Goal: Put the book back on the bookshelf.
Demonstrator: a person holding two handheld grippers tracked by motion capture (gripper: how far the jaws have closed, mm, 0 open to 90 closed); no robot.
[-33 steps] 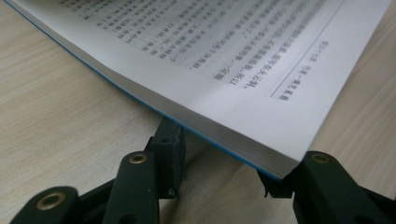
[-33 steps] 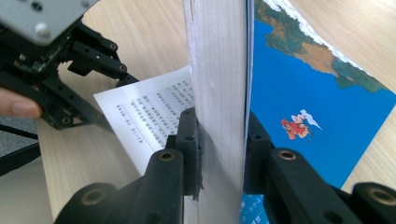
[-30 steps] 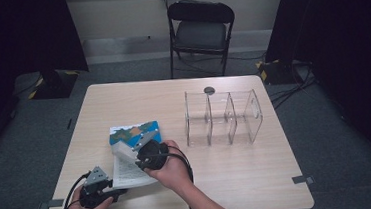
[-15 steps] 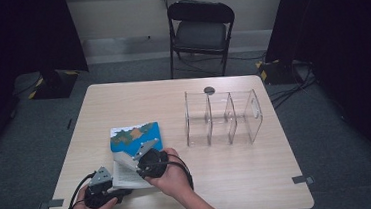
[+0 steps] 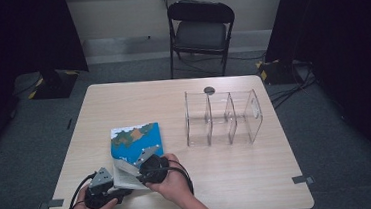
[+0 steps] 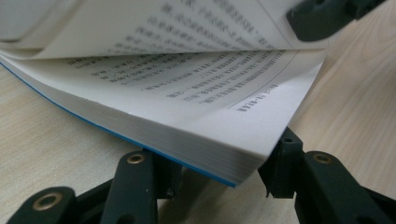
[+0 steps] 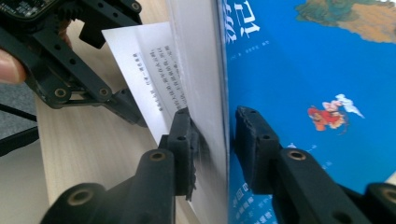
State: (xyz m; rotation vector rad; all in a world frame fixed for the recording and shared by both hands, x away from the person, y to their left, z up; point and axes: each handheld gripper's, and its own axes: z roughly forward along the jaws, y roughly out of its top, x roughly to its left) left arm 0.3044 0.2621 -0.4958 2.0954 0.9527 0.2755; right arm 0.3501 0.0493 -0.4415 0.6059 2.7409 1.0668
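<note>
A book with a blue map-like cover [image 5: 137, 137] lies on the table's near left. It is fanned open at its near corner. My left gripper [image 5: 126, 190] [image 6: 219, 163] is shut on the corner of the lower block of printed pages [image 6: 187, 98]. My right gripper [image 5: 137, 163] [image 7: 215, 130] straddles the blue cover [image 7: 308, 70] and a thin sheaf of upper pages. Its jaws have just been opening: the left pad lies at the pages, and a thin gap shows at the cover side. The left gripper [image 7: 70, 70] is close beside it in the right gripper view.
A clear plastic organizer [image 5: 223, 117] with three compartments stands on the right half of the wooden table [image 5: 123, 102]. A small dark disc [image 5: 209, 90] lies behind it. A black folding chair [image 5: 201, 33] stands beyond the far edge.
My right hand has come down and toward the near edge, lowering the lifted cover and pages closer to the rest of the book. The left hand has stayed put.
</note>
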